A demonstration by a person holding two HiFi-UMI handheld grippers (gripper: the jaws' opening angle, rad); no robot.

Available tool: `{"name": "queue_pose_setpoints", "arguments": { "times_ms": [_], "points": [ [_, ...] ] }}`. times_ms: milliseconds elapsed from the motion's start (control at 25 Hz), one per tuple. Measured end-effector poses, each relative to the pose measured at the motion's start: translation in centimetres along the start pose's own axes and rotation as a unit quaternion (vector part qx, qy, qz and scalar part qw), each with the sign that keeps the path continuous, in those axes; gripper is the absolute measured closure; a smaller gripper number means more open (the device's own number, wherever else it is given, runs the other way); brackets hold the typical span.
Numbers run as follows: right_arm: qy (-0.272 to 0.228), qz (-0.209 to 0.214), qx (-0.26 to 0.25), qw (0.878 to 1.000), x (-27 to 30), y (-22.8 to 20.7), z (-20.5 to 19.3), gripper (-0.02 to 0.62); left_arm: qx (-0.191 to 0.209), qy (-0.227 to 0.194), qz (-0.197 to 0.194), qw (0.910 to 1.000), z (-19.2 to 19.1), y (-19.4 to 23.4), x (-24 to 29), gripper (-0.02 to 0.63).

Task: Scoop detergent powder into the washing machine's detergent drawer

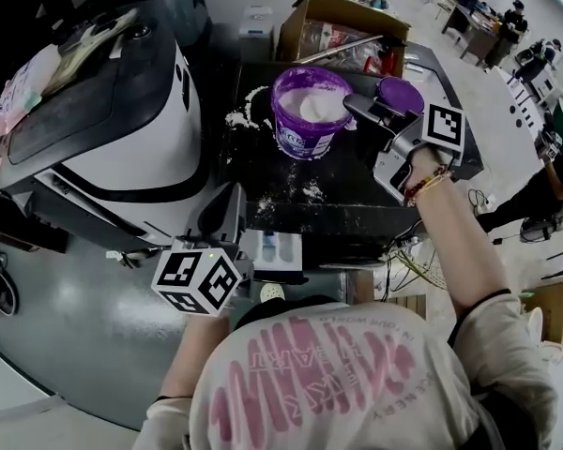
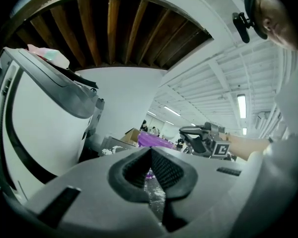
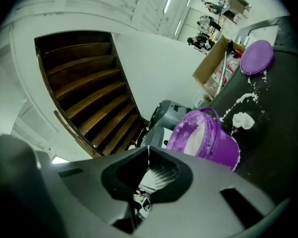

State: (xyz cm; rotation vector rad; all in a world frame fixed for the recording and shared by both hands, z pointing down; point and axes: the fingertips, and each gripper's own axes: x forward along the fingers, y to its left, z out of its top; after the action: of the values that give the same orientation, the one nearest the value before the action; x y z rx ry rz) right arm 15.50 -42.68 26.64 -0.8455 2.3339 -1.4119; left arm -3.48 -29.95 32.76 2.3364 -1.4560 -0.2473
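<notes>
Right gripper: my jaws were pressed together, nothing seen between them. Purple detergent tub, powder inside, sat just right of the tips on the black table. Left gripper: jaws together too, tub well beyond.

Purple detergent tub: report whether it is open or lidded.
Open. White powder shows inside the tub, and a purple lid lies apart on the black tabletop.

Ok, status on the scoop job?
Left gripper shut, low by the washer. Right gripper shut, beside the tub. Tub open, powder inside, lid off. Spill on table.
</notes>
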Motion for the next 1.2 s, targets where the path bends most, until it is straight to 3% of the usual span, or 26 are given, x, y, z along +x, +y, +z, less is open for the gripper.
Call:
{"name": "queue_pose_setpoints", "arguments": {
  "times_ms": [400,680,1040,1200],
  "points": [
    [0.000,0.027,0.054,0.998,-6.0,1.3,-7.4,0.589,0.000,0.003,-0.008,1.0000,-2.5,-5.0,-5.3,0.603],
    [0.007,0.007,0.090,0.996,-11.5,-0.2,-14.6,0.589,0.013,0.029,-0.014,0.9994,-6.5,-8.6,-10.7,0.603],
    [0.022,-0.014,0.129,0.991,-15.2,-2.4,-20.9,0.589,-0.041,0.061,0.016,0.9972,-9.6,-8.0,-17.6,0.604],
    [0.008,-0.027,0.157,0.987,-15.3,-3.3,-22.5,0.590,-0.038,0.072,0.016,0.9966,-9.4,-7.1,-19.2,0.603]
  ]
}}
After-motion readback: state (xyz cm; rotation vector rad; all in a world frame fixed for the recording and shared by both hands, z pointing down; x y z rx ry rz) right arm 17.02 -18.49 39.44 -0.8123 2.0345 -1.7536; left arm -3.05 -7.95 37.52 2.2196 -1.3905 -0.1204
